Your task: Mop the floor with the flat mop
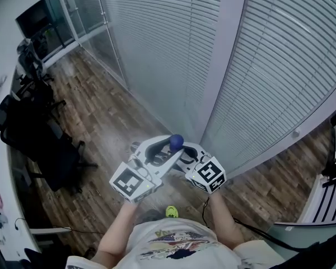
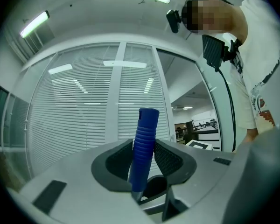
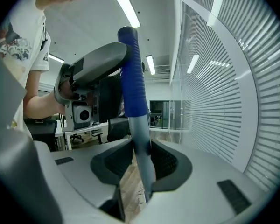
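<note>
Mop handle (image 2: 146, 129) clamped in left gripper (image 2: 143, 155), right gripper (image 3: 141, 157).

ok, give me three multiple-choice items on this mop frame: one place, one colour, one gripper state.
1. Where on the mop handle does the right gripper hold?
A) the ribbed grip
B) the grey shaft below that grip
C) nowhere, it is empty

2. What colour is the ribbed grip?
A) red
B) blue
C) yellow

3. The left gripper is:
A) open and empty
B) shut on a cloth
C) shut on the ribbed grip

Answers:
1 B: the right gripper view shows its jaws closed on grey tube under the blue part.
2 B: it is blue in all three views.
3 C: the left gripper view shows its jaws against the ribbed grip.
</note>
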A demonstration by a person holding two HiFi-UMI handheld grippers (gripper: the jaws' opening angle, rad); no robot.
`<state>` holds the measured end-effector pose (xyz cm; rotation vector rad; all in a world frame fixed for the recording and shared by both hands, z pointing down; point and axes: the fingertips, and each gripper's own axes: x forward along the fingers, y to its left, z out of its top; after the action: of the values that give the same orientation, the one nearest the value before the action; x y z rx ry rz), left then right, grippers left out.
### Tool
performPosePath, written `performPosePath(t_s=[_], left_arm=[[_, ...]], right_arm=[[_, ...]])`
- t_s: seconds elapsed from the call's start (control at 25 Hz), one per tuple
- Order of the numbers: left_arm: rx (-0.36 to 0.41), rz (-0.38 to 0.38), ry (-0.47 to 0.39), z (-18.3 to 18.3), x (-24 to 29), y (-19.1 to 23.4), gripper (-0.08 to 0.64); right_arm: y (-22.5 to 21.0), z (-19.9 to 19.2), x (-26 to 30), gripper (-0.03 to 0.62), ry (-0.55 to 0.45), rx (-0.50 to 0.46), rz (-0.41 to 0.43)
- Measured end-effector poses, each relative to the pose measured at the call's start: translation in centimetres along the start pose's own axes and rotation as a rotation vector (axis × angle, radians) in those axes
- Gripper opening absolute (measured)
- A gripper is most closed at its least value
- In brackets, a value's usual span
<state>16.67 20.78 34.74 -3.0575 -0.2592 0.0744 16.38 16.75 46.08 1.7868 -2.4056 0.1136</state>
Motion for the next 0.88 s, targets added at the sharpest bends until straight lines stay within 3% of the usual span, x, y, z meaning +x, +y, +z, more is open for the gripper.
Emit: performPosePath(t_s=[0.36, 0.68, 0.88], left_arm=[[-0.023, 0.090, 0.014, -1.4, -5.9, -6.5, 0.130], [-0.074, 0.319, 0.022, -3.5, -15.4, -15.3, 0.138], [-0.096, 0.387, 0.052, -5.3, -19.0, -20.3, 0.141]], right_arm=[[7.7, -2.6, -2.4, 0.126, 0.026, -0.027, 0.130], [19.9, -5.8, -5.0, 0.130, 0.110, -0.130, 0.313], [25.3, -8.3, -7.1, 0.135, 0.165, -0.170, 0.392]])
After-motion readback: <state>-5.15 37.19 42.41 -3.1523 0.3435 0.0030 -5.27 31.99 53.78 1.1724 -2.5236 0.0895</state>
